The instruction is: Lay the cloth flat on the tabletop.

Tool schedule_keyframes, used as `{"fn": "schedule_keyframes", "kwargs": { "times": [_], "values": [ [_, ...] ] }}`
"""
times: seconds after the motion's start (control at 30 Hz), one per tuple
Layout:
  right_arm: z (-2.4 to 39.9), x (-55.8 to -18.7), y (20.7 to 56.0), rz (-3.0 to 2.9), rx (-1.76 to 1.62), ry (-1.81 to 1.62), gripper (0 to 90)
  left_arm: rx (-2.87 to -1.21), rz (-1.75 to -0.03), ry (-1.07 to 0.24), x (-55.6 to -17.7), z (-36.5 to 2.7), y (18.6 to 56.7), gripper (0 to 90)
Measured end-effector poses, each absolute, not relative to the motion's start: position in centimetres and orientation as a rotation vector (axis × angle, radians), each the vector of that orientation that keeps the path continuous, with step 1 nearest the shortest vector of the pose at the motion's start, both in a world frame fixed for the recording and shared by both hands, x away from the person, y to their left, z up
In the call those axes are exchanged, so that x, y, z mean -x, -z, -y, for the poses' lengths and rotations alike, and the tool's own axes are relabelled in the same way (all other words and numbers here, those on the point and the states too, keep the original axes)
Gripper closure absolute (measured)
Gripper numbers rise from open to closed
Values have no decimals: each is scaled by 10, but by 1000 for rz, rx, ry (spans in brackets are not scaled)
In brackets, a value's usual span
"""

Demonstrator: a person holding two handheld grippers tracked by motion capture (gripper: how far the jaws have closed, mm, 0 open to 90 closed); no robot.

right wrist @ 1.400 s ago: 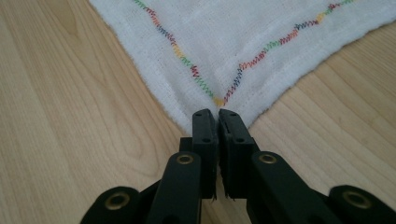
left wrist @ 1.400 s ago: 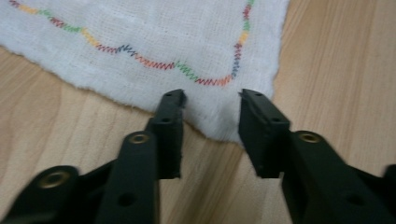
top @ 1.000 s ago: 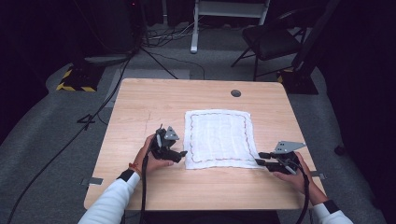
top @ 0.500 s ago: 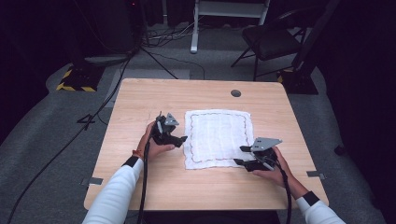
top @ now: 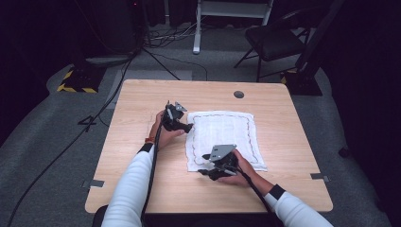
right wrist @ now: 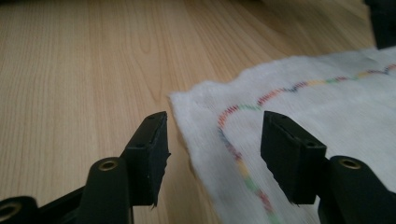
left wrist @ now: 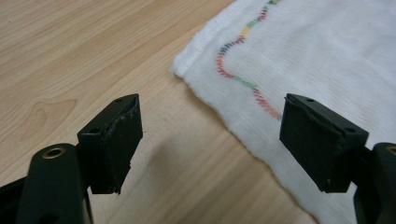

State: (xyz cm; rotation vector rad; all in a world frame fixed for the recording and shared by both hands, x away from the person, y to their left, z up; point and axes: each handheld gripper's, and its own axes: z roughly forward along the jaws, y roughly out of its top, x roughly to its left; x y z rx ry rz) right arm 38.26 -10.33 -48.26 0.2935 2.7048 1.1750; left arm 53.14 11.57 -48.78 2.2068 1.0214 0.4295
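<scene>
The white woven cloth with a wavy multicoloured stitched border (top: 222, 138) lies spread flat on the light wooden table (top: 142, 189), a little right of the table's middle, its near edge slightly rumpled. Close up, the weave is open and soft, and the stitched line runs just inside the hem in red, green, yellow and blue.

Both hands have closed in on it over the last second. The right gripper (top: 204, 171), which was out past the cloth's near right corner, now sits at the near left corner; in the right gripper view the corner of the cloth (right wrist: 299, 140) lies between and just ahead of its two black jaws. Those jaws have just been opening and then easing in slightly, and they stand apart with nothing pressed between the pads. The left gripper (top: 188, 127) has slid from the cloth's left edge up towards the far left corner; in the left gripper view its jaws (left wrist: 210, 140) straddle the hem, one over bare wood, one over the cloth (left wrist: 327, 56), wide and holding nothing.

To my eye this is the approach to a two-corner pickup along the left side, likely to fold or lift the cloth. Neither corner is gripped yet; each gripper needs to come down and pinch.
</scene>
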Motion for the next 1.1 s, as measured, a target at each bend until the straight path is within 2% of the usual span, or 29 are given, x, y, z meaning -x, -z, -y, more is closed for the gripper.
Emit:
{"fn": "schedule_keyframes", "kwargs": {
  "times": [0.23, 0.37, 0.5, 0.53, 0.57, 0.73, 0.97, 1.1],
  "values": [
    [74, -389, 495, -2719, -293, -1155, 429, -2148, -1118, -395, -553, -114, 500, 184],
    [66, -390, 497, -2709, -311, -1144, 462, -2114, -1141, -383, -560, -110, 501, 182],
    [64, -393, 497, -2704, -347, -1143, 605, -2105, -1147, -399, -564, -104, 502, 182],
    [64, -393, 497, -2704, -347, -1143, 605, -2105, -1147, -399, -564, -104, 502, 181],
    [64, -394, 496, -2687, -354, -1124, 679, -2114, -1153, -414, -565, -99, 502, 181],
    [65, -393, 495, -2653, -364, -1078, 787, -2114, -1142, -421, -565, -98, 502, 207],
    [66, -392, 495, -2645, -378, -1074, 830, -2123, -1056, -338, -560, -104, 498, 655],
    [66, -392, 495, -2654, -376, -1082, 836, -2126, -1028, -298, -557, -109, 498, 803]
  ]
}}
